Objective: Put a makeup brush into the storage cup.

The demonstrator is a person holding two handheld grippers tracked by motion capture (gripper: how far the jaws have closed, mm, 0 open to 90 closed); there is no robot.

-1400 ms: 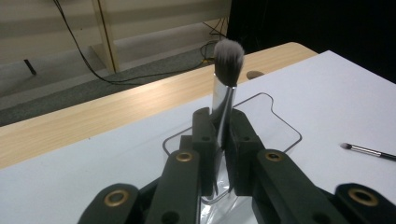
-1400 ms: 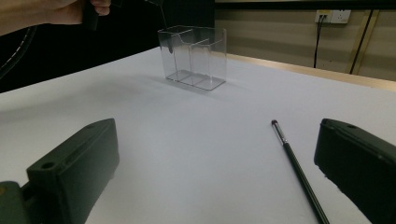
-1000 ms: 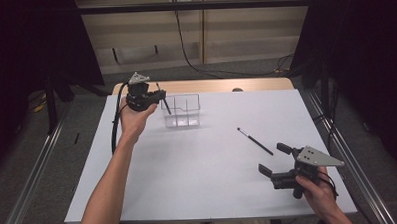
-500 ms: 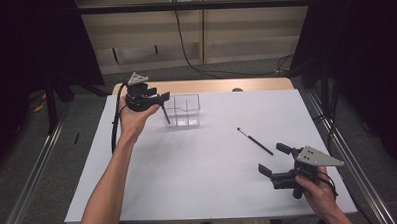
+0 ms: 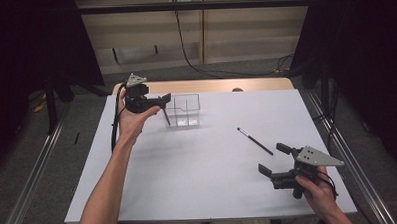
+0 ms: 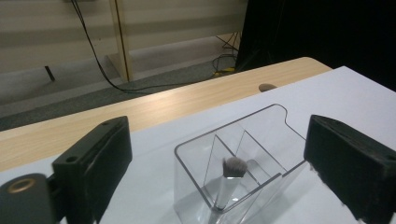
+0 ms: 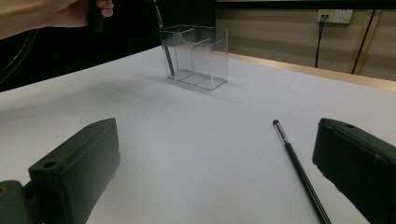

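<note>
Now our left gripper (image 5: 162,99) jaws just opening, makeup brush (image 6: 227,184) dropped in clear organizer (image 5: 186,112). Right gripper (image 5: 274,159) open; second brush (image 5: 255,140) lies at its eleven o'clock, axis toward ten, nearer right hand.

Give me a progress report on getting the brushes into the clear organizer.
Done: one brush stands bristles up in a near compartment of the clear organizer. In hand: nothing; the left gripper hovers at the organizer, its jaws having just opened with the brush free between them. Left: the black brush lies on the white table in front of the open right gripper, not yet picked up.
</note>
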